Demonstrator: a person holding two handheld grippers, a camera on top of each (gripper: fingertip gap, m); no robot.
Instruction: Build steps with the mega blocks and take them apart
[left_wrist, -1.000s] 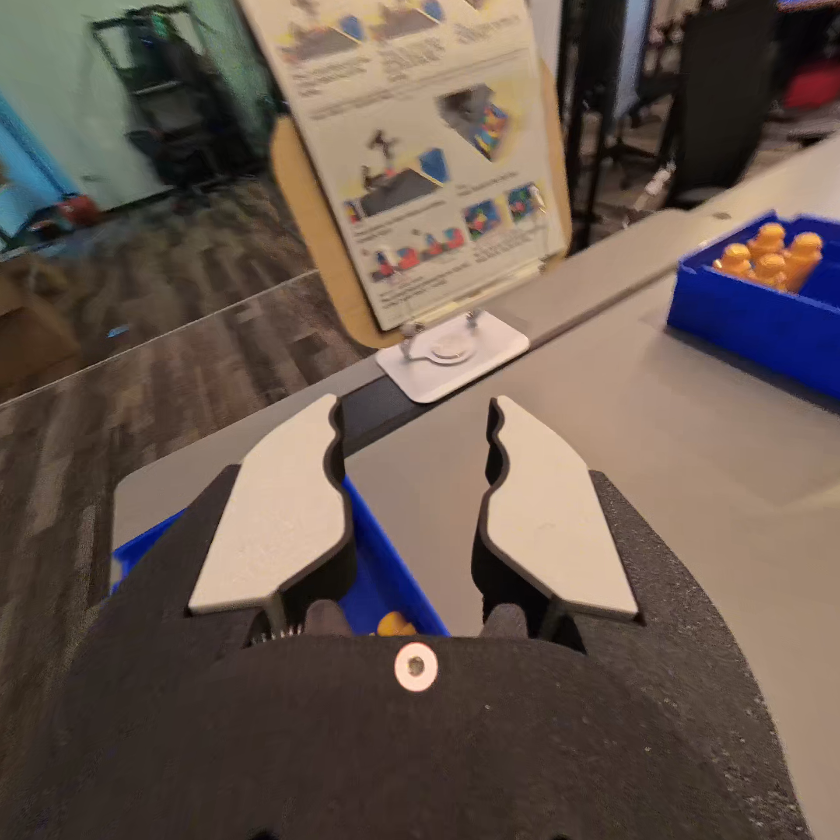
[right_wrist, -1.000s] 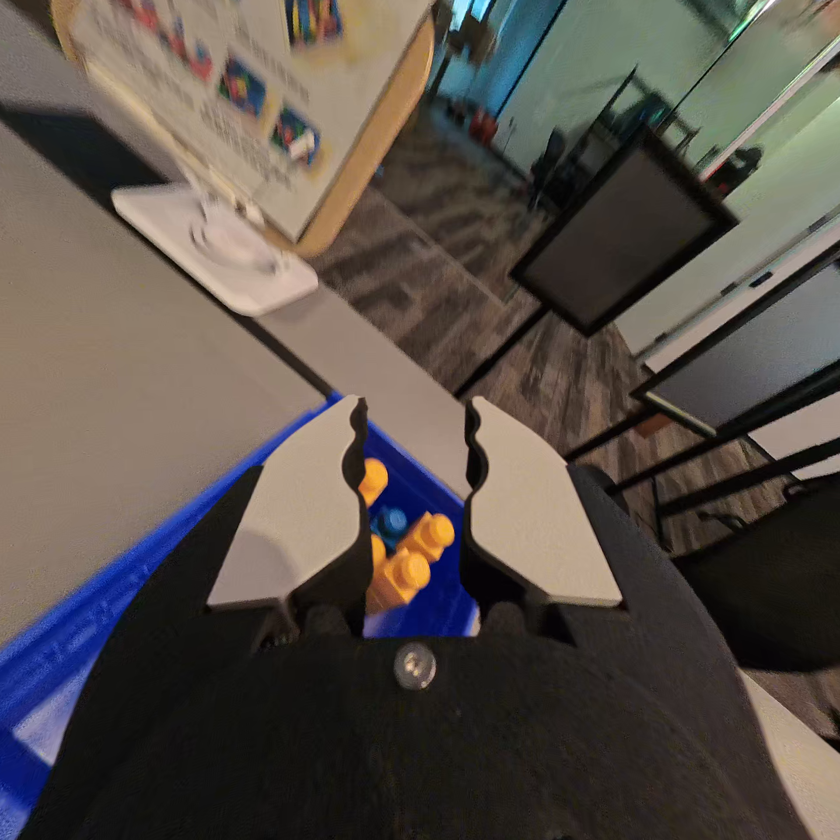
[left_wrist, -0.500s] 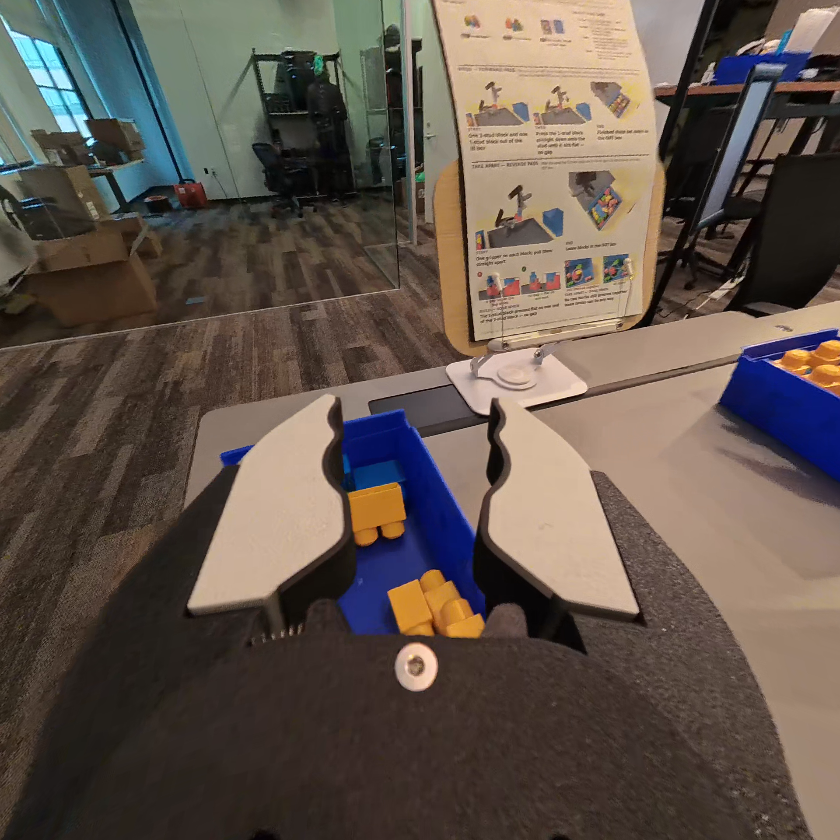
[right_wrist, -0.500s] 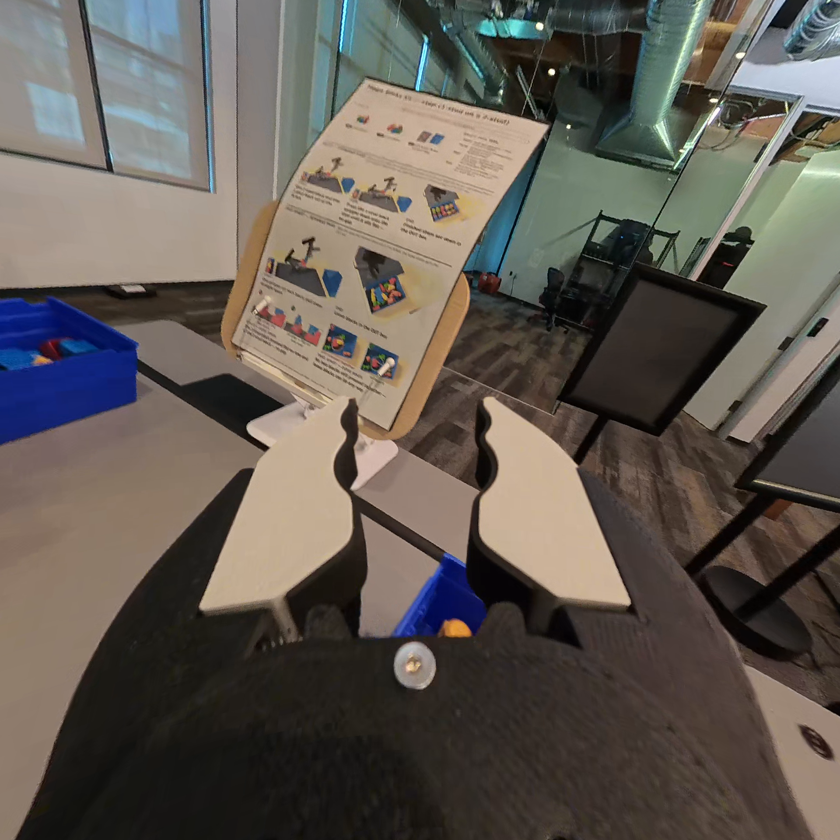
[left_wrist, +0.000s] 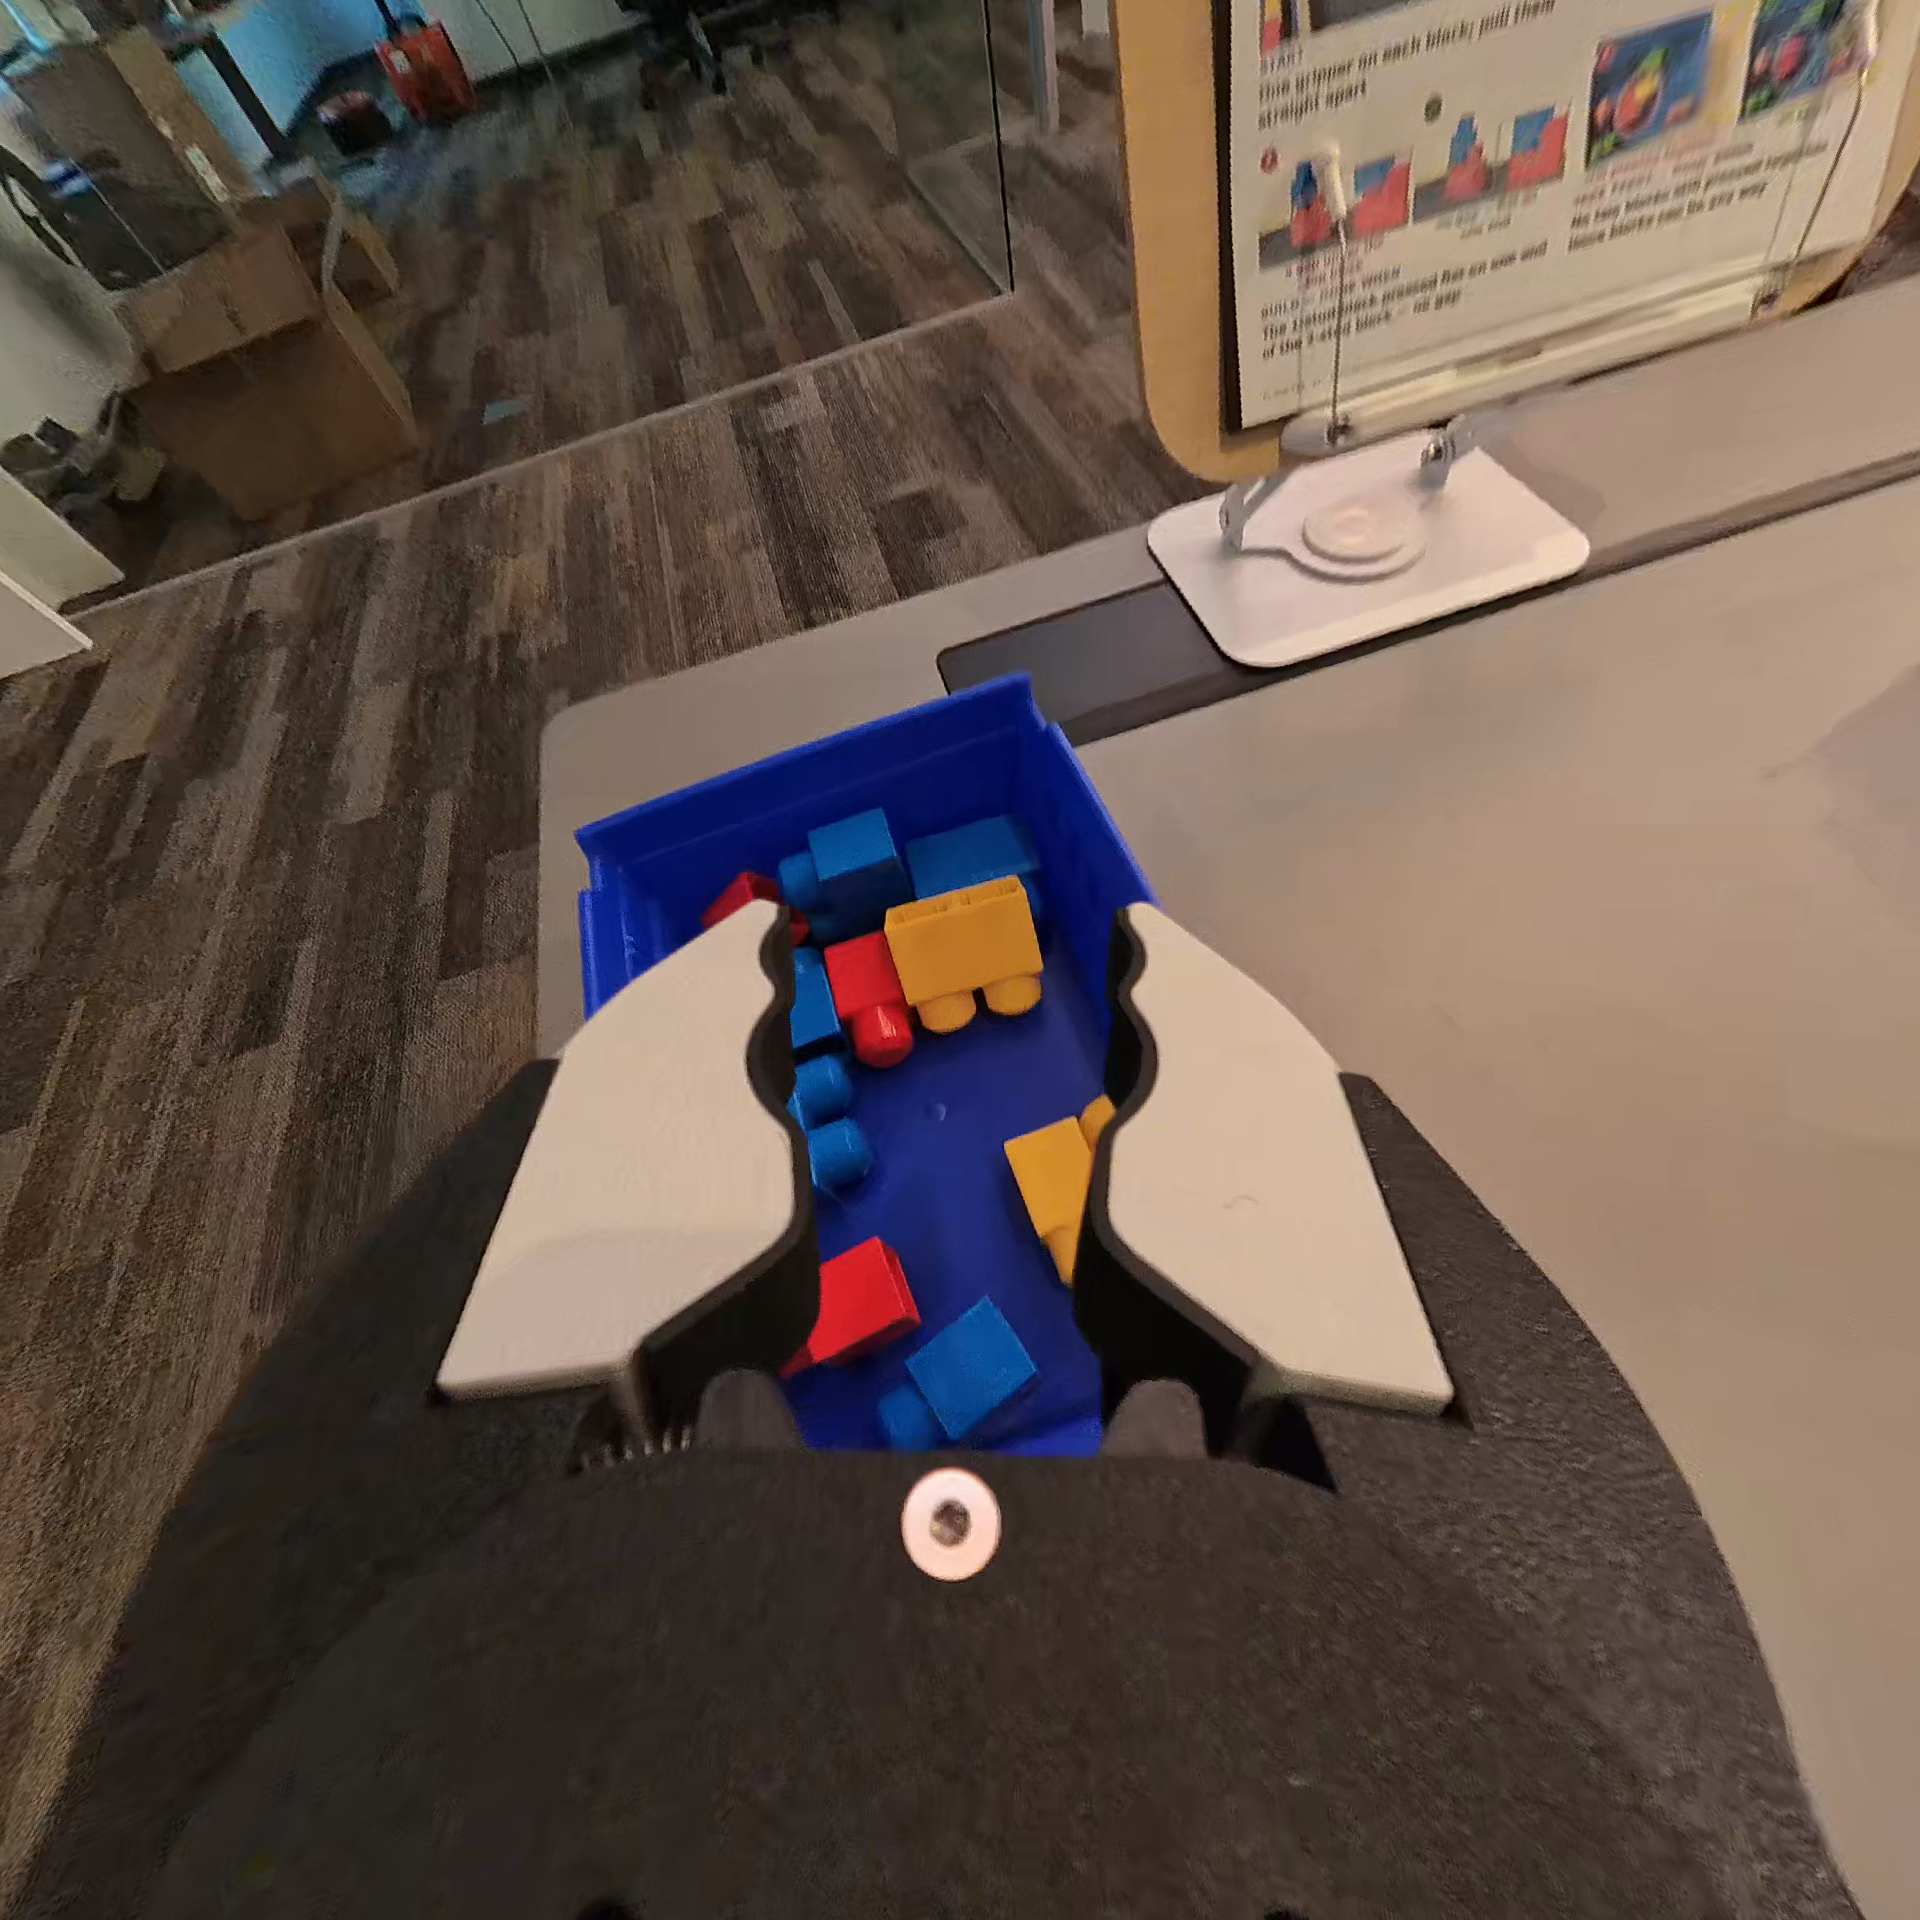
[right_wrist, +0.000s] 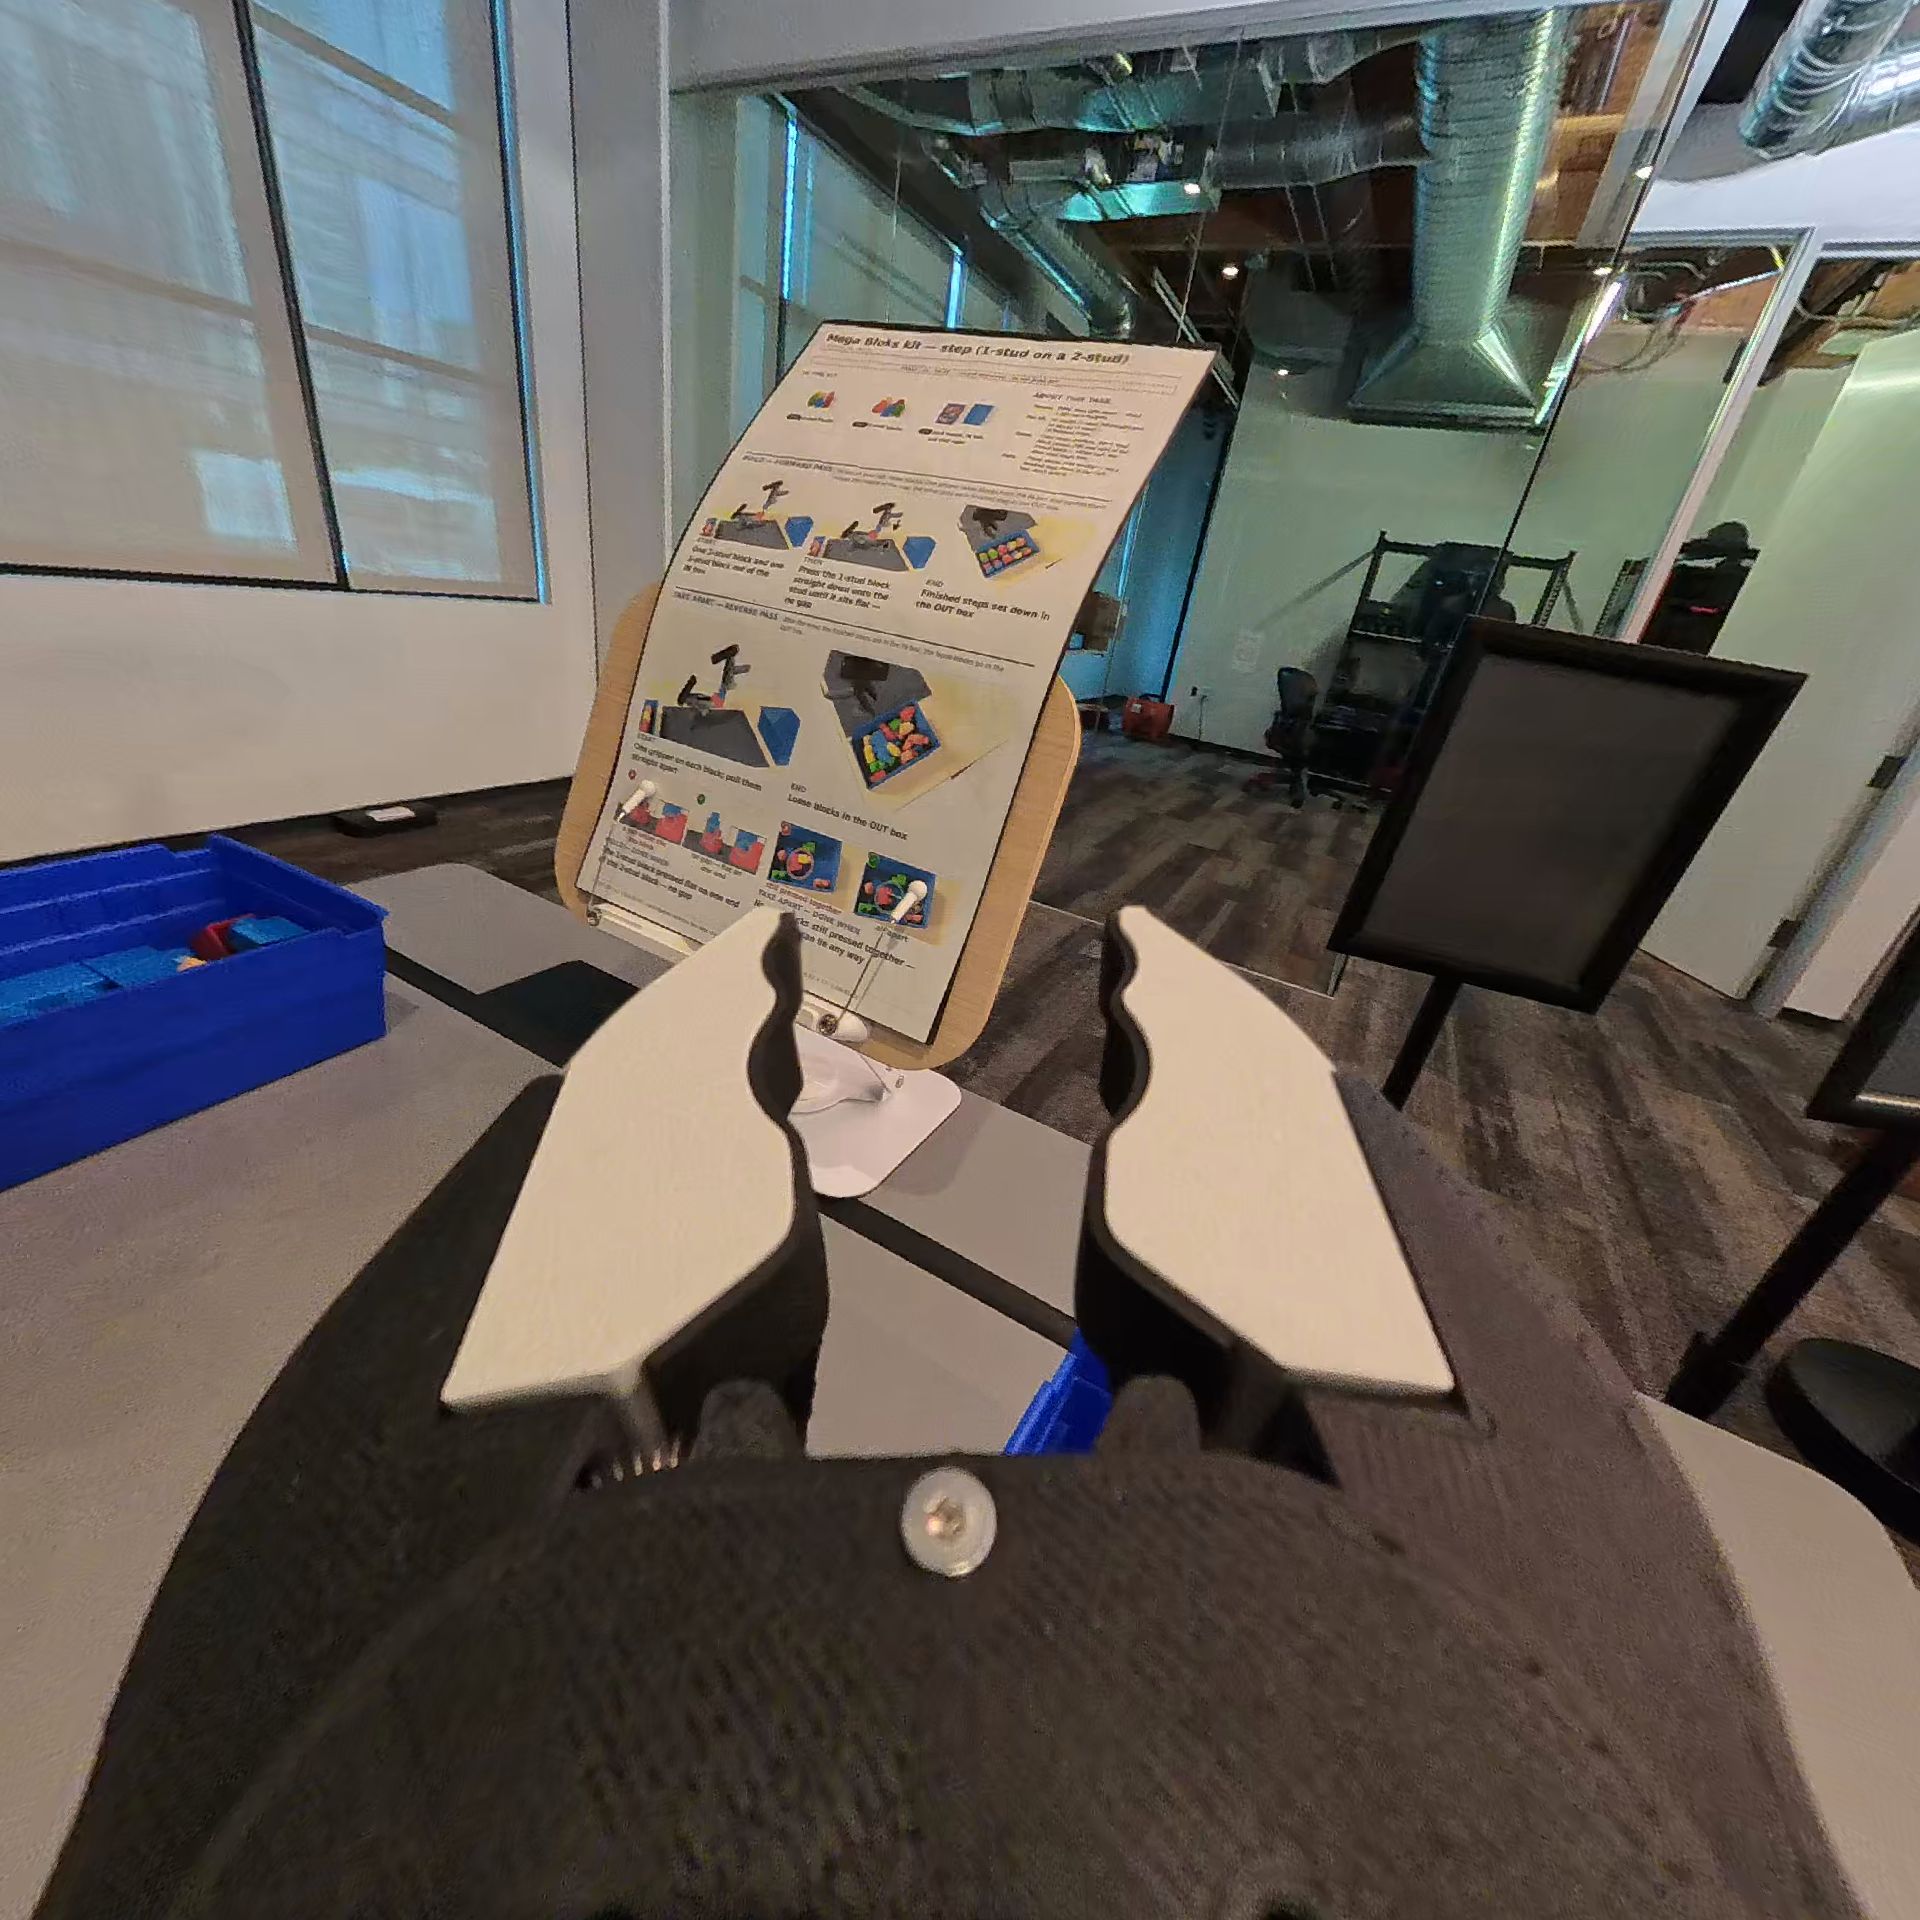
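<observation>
Left gripper (left_wrist: 943, 940): jaws apart, empty, above the blue bin (left_wrist: 831, 753) of loose mega blocks.
Right gripper (right_wrist: 943, 935): apart, empty, raised.
Tip: descend squarely over the yellow two-stud block (left_wrist: 964, 945), just ahead.

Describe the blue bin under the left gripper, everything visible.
The blue bin is an open-topped rectangular tray, seemingly hard plastic, sitting flat at the grey table's corner. It holds loose red, blue and yellow blocks, lying tumbled, none visibly joined. The left gripper hangs above it, fingers apart, nothing held. Its near end is hidden.
</observation>
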